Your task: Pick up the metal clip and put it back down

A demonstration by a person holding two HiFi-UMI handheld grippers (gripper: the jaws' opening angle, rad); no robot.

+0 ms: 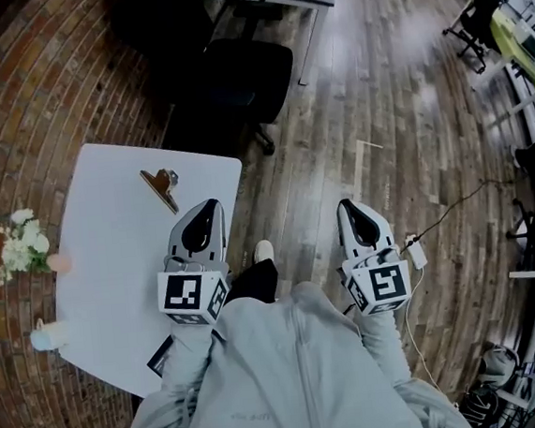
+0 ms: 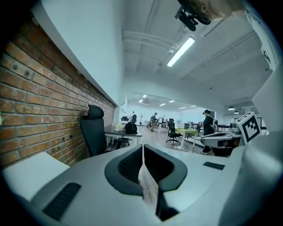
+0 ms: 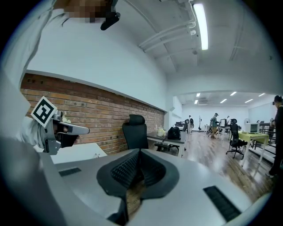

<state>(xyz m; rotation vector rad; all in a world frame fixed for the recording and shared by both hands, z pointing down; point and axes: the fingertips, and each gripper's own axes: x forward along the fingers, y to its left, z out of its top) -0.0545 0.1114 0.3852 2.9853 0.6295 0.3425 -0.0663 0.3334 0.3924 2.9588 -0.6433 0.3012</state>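
Observation:
The metal clip, bronze with a silver handle loop, lies flat on the white table near its far right corner. My left gripper hovers over the table's right edge, just short of the clip and to its right. Its jaws are shut with nothing between them, as the left gripper view also shows. My right gripper hangs over the wooden floor, well right of the table, also shut and empty. The clip is not in the left gripper view, which looks out level across the room.
A black office chair stands beyond the table's far corner. White flowers and a small pale bottle sit at the table's left edge. A cable and adaptor lie on the floor to the right. People stand far off.

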